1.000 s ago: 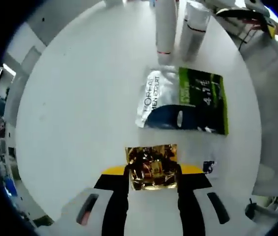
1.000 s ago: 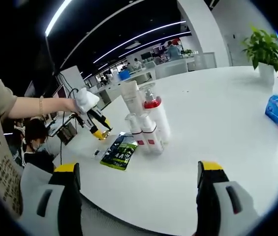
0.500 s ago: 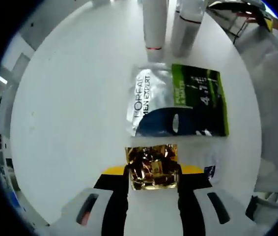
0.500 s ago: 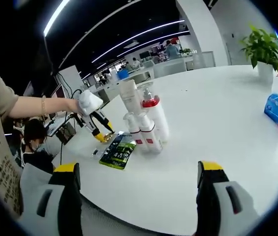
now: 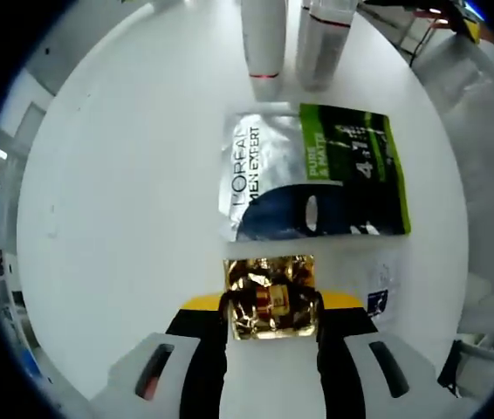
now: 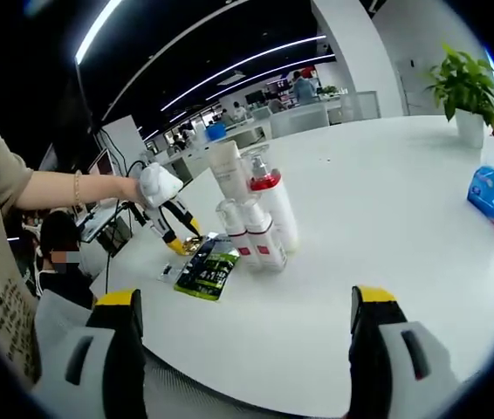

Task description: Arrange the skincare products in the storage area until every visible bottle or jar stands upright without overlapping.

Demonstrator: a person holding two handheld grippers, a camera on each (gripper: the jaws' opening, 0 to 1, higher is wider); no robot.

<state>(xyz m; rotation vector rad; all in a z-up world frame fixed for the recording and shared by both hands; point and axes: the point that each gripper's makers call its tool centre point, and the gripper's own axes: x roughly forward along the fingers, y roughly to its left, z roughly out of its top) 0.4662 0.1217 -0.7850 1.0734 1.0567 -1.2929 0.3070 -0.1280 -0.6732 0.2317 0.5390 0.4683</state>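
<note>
Carried nearer green-and-silver sachet [image 5: 317, 175] since earlier frame: gold foil packet [image 5: 271, 297], clamped between left gripper [image 5: 271, 305] fingers above white worktop [image 5: 116, 192]. Sachet flat, long axis crosswise, silver end toward view's left. Bottles [image 6: 251, 218] upright, clustered beyond. Right gripper [image 6: 243, 349] fingers spread wide, holding nothing.

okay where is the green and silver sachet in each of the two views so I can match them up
Left gripper view: the sachet lies flat on the table, upper middle, just beyond the gold packet held in the left gripper.
Right gripper view: the sachet lies left of centre, small, near the table's front edge.
Shared landmark: the white bottles standing right next to it.
</note>
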